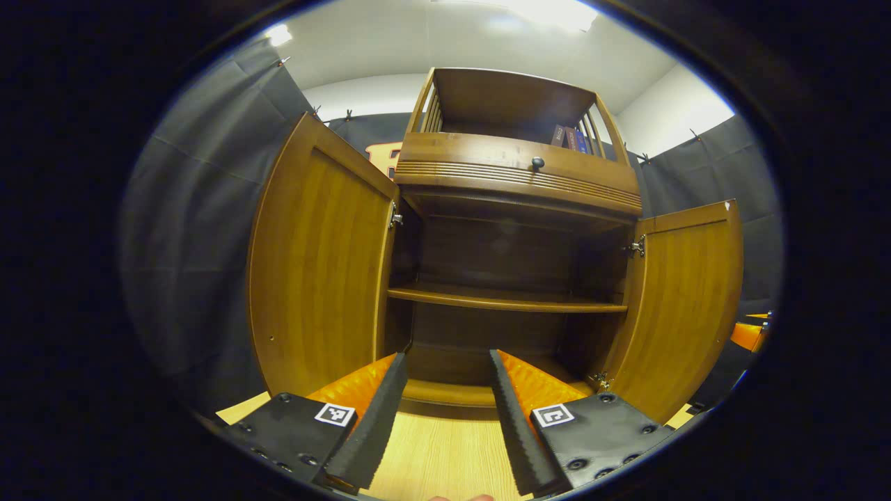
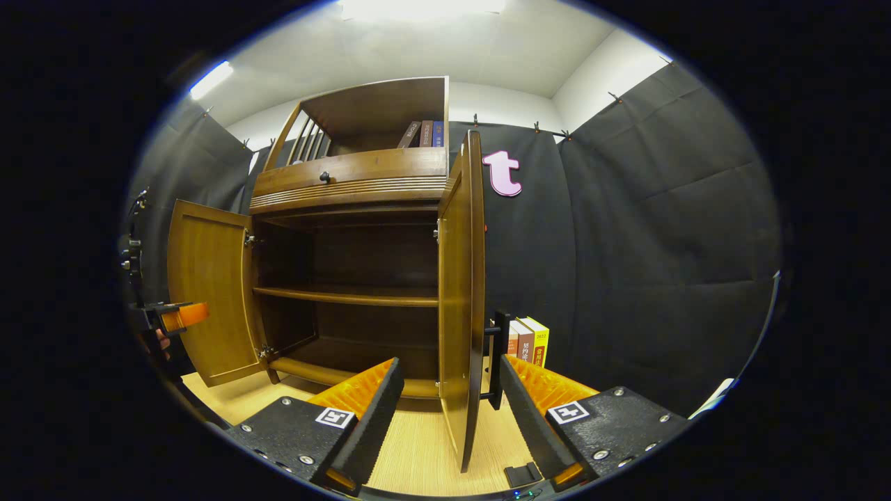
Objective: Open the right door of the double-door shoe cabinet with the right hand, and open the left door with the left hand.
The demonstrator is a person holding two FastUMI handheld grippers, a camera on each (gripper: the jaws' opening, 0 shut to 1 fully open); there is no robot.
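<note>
Cabinet (image 1: 515,174) stands at the desk's (image 1: 445,452) far edge with both doors swung wide, so I judge the step done: draw the right gripper (image 2: 449,410), jaws spread astride the right door (image 2: 463,299), and the spread, empty left gripper (image 1: 445,410) straight back.
</note>
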